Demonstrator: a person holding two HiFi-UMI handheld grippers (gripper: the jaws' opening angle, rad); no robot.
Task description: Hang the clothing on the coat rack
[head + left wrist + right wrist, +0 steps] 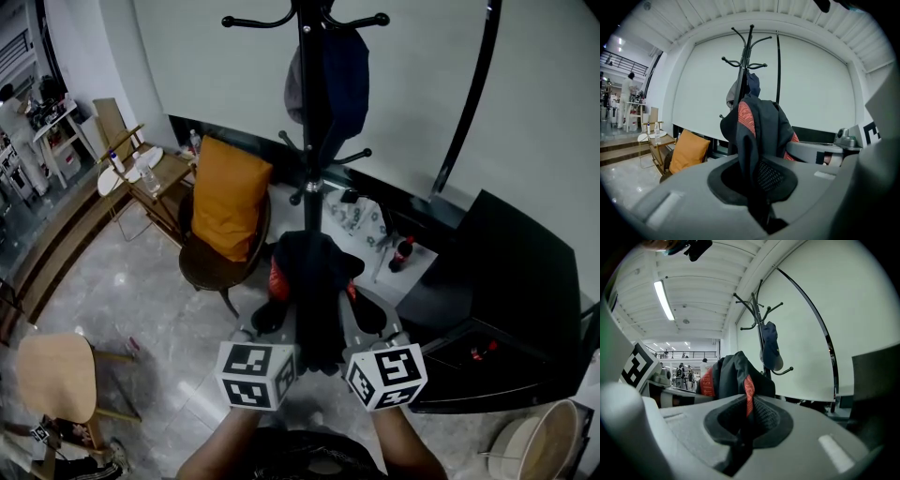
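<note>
Left gripper (760,208) and right gripper (737,445) side by side, both jaws clamped on the dark red-lined jacket (315,281), bunched near the coat rack (307,122) pole, likely for lifting onto a free hook beside the cap (339,84).

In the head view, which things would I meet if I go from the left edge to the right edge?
Pale round wooden seat → small wooden side table → orange fabric cushion → black metal coat rack pole → black curved metal pole → white round bucket. The dark garment overlaps the pole: omitted.
</note>
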